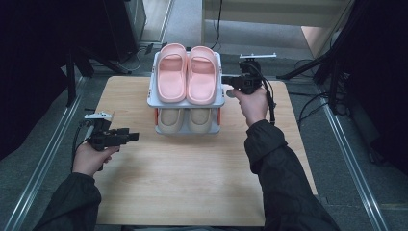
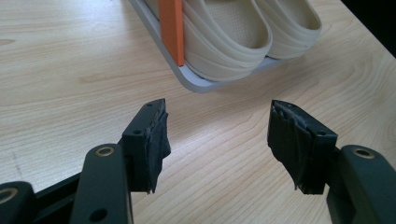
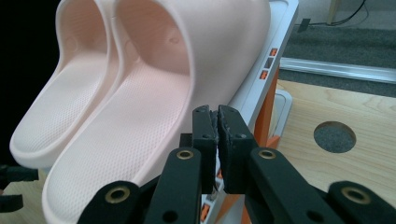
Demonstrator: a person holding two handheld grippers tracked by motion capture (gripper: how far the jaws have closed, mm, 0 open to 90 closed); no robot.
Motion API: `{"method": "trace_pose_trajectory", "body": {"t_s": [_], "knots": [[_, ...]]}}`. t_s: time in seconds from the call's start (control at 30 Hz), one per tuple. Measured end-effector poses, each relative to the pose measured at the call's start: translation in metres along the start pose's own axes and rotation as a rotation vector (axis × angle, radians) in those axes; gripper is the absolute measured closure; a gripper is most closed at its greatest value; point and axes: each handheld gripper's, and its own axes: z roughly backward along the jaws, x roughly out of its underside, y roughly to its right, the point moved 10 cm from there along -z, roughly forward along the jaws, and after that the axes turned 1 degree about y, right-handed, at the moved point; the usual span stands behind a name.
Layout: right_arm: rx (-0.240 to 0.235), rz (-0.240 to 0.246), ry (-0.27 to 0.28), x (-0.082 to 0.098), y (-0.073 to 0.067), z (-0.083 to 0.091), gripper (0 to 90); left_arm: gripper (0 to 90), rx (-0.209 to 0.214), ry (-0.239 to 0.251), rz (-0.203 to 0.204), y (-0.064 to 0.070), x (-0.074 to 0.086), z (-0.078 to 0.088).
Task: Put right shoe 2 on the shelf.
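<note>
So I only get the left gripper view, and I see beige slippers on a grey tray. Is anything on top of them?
Observer: Yes. A pair of pink slippers sits on the top shelf of the rack, straight above the beige slippers.
Operator: Ooh! Where's the other gripper?
Observer: The right gripper is at the rack's right side, level with the top shelf and next to the pink slippers.
Operator: Is it holding one?
Observer: No. In the right gripper view its jaws are shut together with nothing between them.
</note>
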Motion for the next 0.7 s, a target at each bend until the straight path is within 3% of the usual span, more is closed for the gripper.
{"method": "trace_pose_trajectory", "body": {"t_s": [0.3,0.47,0.7], "knots": [[-0.033,0.036,-0.005,0.021,-0.005,0.019,82.5,38.3,0.013,-0.004,-0.01,0.002,-0.006,-0.007],[-0.059,0.03,0.001,0.034,-0.007,0.027,81.0,38.4,0.018,-0.01,-0.023,0.004,-0.008,-0.012],[-0.057,0.054,-0.007,0.056,-0.002,0.031,77.0,38.3,0.026,-0.02,-0.031,0.006,-0.01,-0.017]]}}
